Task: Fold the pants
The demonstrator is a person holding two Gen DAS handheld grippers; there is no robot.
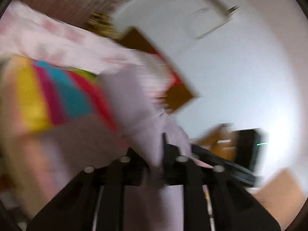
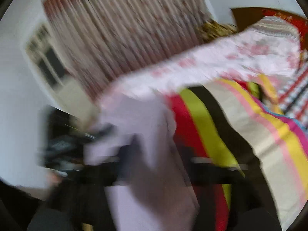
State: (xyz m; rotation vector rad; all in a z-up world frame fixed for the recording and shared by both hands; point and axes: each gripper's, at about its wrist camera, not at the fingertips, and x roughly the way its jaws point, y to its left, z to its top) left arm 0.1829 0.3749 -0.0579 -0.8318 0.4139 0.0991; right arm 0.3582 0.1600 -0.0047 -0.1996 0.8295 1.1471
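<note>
Heavy motion blur in both fisheye views — bright glare at right, dark curved edges.

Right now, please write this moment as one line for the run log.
left gripper: shut on lilac pants | right gripper: open, pants between jaws | frames blurred

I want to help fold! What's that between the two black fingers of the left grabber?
The pale lilac pants: in the blurry left wrist view, the cloth runs between the left gripper fingers.
</note>
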